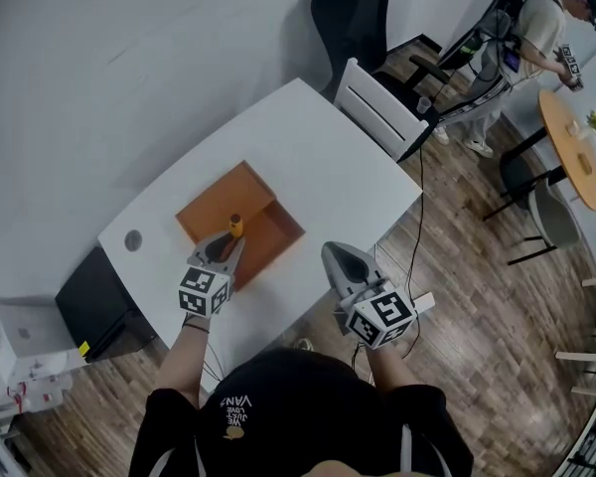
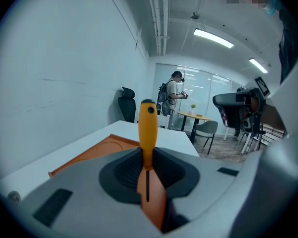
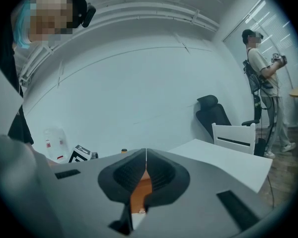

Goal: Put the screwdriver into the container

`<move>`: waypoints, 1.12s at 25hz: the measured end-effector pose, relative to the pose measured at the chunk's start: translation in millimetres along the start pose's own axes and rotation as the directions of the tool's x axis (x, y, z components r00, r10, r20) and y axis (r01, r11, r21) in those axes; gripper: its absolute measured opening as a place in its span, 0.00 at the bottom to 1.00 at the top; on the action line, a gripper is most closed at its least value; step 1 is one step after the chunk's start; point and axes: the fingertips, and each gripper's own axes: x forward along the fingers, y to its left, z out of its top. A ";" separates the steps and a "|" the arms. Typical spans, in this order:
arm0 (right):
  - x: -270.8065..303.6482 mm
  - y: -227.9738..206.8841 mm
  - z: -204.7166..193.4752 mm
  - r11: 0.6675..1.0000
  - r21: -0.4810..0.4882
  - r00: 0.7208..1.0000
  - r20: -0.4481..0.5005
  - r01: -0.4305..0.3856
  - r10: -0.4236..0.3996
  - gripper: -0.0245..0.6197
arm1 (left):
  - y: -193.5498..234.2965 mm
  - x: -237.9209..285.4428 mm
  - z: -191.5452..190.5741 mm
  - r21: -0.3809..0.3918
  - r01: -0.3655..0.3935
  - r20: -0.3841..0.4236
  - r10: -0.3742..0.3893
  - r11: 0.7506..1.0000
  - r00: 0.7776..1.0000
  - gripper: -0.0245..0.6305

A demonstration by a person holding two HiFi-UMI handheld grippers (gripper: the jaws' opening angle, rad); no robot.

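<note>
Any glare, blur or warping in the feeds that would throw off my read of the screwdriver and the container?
Left gripper view: heavy fisheye with dark corners; the screwdriver is sharp, and the ceiling lights are bright but cast no glare on it. Head view: even light, mild bending at the edges, container clear, screwdriver small. Right gripper view: same fisheye, cool dim cast, no glare.

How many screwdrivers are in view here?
1. The screwdriver is gripped in the left hand-held gripper over the orange container. Part of the container is hidden, so another could be there.
</note>
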 end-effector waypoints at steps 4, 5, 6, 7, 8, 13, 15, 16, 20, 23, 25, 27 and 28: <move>3.0 -0.5 -3.2 1.000 0.005 1.000 -0.004 -0.001 0.001 0.06 | -0.6 8.9 -12.2 0.010 0.020 -0.049 -0.020 1.000 0.999 0.15; 2.8 -0.6 -3.4 1.000 0.006 1.000 -0.004 -0.001 0.001 0.06 | -1.2 10.5 -15.0 0.011 0.025 -0.060 -0.024 1.000 0.998 0.15; 2.6 -0.3 -3.3 1.000 0.006 1.000 -0.004 -0.001 0.001 0.06 | -1.4 11.5 -17.5 0.013 0.028 -0.069 -0.027 1.000 0.997 0.15; 2.5 0.2 -3.3 1.000 0.006 1.000 -0.004 -0.001 0.001 0.06 | -1.4 12.3 -19.6 0.015 0.031 -0.078 -0.030 0.999 0.997 0.15; 2.5 0.6 -3.5 1.000 0.006 1.000 -0.005 -0.001 0.001 0.06 | -1.3 13.1 -21.5 0.015 0.034 -0.086 -0.032 0.999 0.996 0.15; 3.5 0.8 -7.1 1.000 0.006 1.000 -0.015 -0.003 0.004 0.06 | -1.4 22.3 -32.1 0.008 0.047 -0.127 -0.046 0.999 0.991 0.15; 4.3 2.3 -7.8 1.000 0.005 1.000 -0.017 -0.007 0.007 0.06 | -1.9 25.8 -35.6 0.000 0.052 -0.139 -0.051 0.999 0.989 0.15; 4.6 3.2 -8.3 1.000 0.005 1.000 -0.018 -0.009 0.009 0.06 | -2.1 27.5 -37.2 -0.003 0.054 -0.144 -0.054 0.999 0.988 0.15; 4.6 4.5 -9.8 1.000 0.005 1.000 -0.024 -0.013 0.014 0.06 | -5.2 35.3 -43.6 0.006 0.070 -0.179 -0.068 0.997 0.981 0.15; 4.5 4.0 -11.2 1.000 0.006 1.000 -0.026 -0.010 0.010 0.06 | -5.3 39.6 -48.4 0.010 0.078 -0.204 -0.075 0.997 0.976 0.15; 4.4 3.9 -11.7 1.000 0.007 1.000 -0.027 -0.009 0.009 0.06 | -4.5 41.8 -51.2 -0.005 0.079 -0.214 -0.079 0.997 0.974 0.15; 4.1 3.0 -12.2 1.000 0.008 1.000 -0.028 -0.008 0.009 0.06 | -4.7 44.4 -53.0 -0.021 0.083 -0.222 -0.085 0.996 0.971 0.15; 3.7 2.7 -12.7 1.000 0.008 1.000 -0.030 -0.008 0.008 0.06 | -5.2 45.7 -54.8 -0.020 0.086 -0.231 -0.088 0.996 0.969 0.15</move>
